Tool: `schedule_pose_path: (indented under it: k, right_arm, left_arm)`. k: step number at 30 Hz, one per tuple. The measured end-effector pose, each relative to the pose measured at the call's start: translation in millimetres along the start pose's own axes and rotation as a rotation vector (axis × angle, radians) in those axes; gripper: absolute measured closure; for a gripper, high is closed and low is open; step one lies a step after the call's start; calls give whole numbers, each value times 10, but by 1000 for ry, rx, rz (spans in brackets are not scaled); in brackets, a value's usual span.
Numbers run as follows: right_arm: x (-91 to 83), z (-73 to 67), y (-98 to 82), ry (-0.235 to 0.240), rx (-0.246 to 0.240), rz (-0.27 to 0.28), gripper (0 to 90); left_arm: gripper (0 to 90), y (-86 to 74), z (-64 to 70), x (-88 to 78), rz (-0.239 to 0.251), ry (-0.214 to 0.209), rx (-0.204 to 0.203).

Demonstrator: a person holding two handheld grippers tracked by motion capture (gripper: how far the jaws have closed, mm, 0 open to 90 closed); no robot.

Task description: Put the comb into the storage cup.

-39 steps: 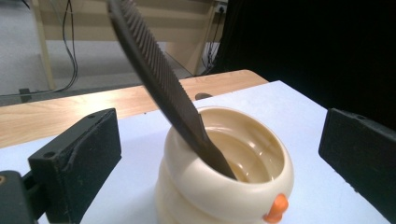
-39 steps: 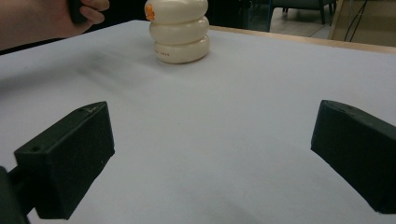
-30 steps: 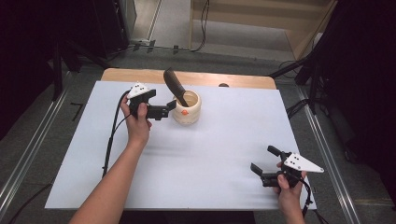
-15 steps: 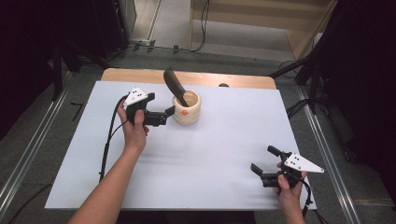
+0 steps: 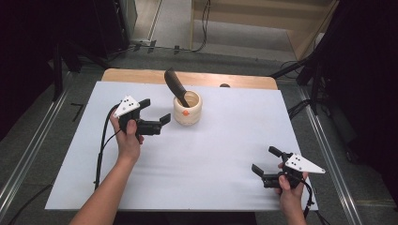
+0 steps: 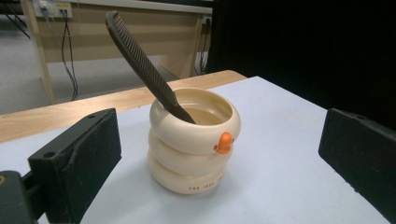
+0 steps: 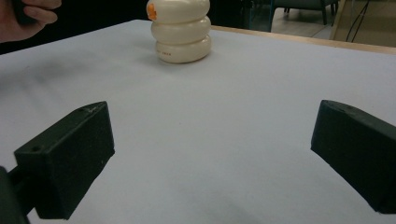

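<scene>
A cream ring-stacked cup (image 5: 187, 111) with an orange beak stands at the back middle of the white sheet (image 5: 216, 150). A dark comb (image 5: 174, 85) leans in it, tilted back and to the left. My left gripper (image 5: 156, 110) is open just left of the cup and apart from it. In the left gripper view the cup (image 6: 194, 140) and comb (image 6: 140, 60) sit ahead, between the spread black fingers (image 6: 77, 161). My right gripper (image 5: 265, 160) is open and holds nothing near the front right corner. The cup (image 7: 182, 30) is far ahead in the right gripper view.
The sheet covers a wooden table whose bare edge (image 5: 141, 75) shows at the back. Cables trail from both grippers. Metal rails and dark floor flank the table. The person's left hand (image 7: 28, 16) shows at the top left of the right gripper view.
My left gripper has drawn back from the cup toward the person and to the left, and its jaws look wider apart. The right gripper has stayed still.
</scene>
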State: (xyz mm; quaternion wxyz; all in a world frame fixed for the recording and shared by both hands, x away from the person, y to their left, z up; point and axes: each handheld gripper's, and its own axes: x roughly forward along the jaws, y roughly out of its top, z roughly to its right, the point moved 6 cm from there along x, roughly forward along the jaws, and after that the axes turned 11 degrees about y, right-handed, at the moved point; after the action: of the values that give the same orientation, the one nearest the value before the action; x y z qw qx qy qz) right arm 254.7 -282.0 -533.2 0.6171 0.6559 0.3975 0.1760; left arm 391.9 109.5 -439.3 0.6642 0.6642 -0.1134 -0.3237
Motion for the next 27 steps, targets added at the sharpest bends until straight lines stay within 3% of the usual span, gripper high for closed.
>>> schedule_pose_path:
  k: [27]
  right_arm:
    - [9, -3, -3, -8, 3, -7, 0]
  left_arm:
    - [0, -223, -189, -532, 18, 31, -17]
